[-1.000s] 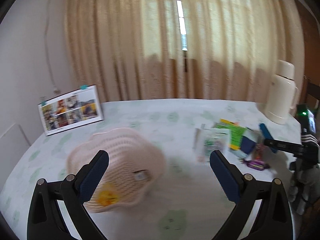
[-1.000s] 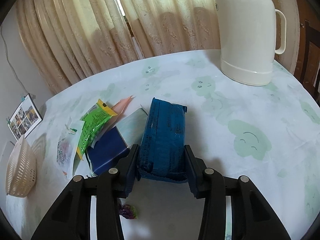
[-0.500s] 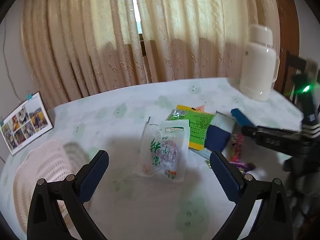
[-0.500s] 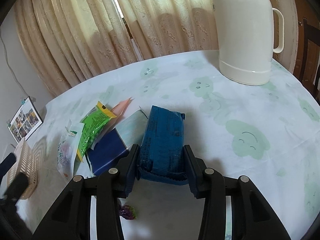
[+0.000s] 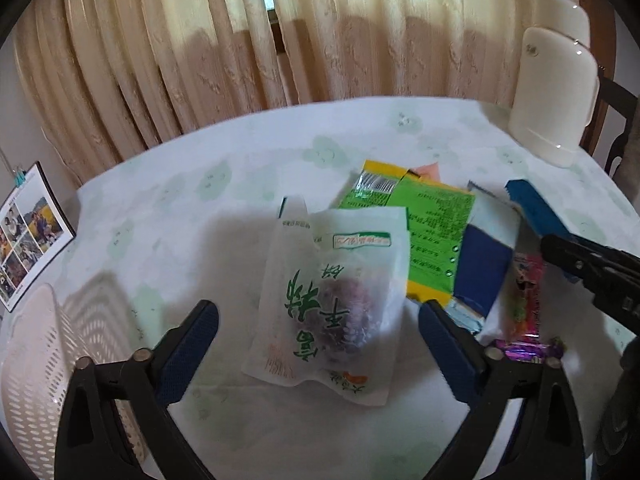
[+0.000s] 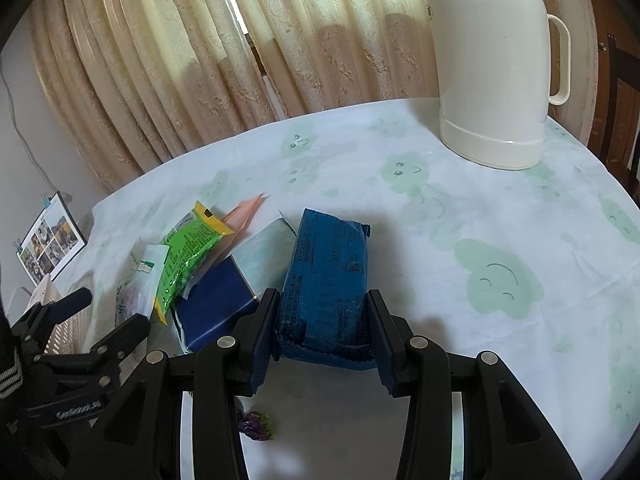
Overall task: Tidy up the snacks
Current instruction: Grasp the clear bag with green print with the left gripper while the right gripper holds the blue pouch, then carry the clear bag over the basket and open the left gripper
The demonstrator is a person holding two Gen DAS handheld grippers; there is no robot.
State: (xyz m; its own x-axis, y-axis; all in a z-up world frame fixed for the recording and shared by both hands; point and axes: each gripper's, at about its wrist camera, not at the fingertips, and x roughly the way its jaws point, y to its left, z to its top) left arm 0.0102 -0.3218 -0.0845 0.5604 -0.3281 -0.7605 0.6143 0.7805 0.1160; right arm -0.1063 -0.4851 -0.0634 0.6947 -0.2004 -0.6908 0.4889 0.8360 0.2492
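Note:
My left gripper (image 5: 318,322) is open, its fingers on either side of a white snack bag with green characters (image 5: 332,296) that lies flat on the table. My right gripper (image 6: 322,316) is shut on a blue snack packet (image 6: 326,280) and holds it over the table; the packet also shows in the left wrist view (image 5: 532,208). A green and yellow packet (image 5: 432,224), a dark blue pouch (image 5: 482,272), a pink candy bar (image 5: 524,296) and a purple candy (image 6: 256,426) lie beside them. A pale mesh basket (image 5: 36,368) stands at the far left.
A cream thermos jug (image 6: 492,60) stands at the back right of the table. A photo calendar (image 5: 28,232) stands at the left edge. Curtains hang behind the table. The tablecloth (image 6: 500,240) has green smiley prints.
My left gripper has swung right from the basket to the snack pile and now straddles the white bag. My right gripper has stayed shut on the blue packet, barely moving.

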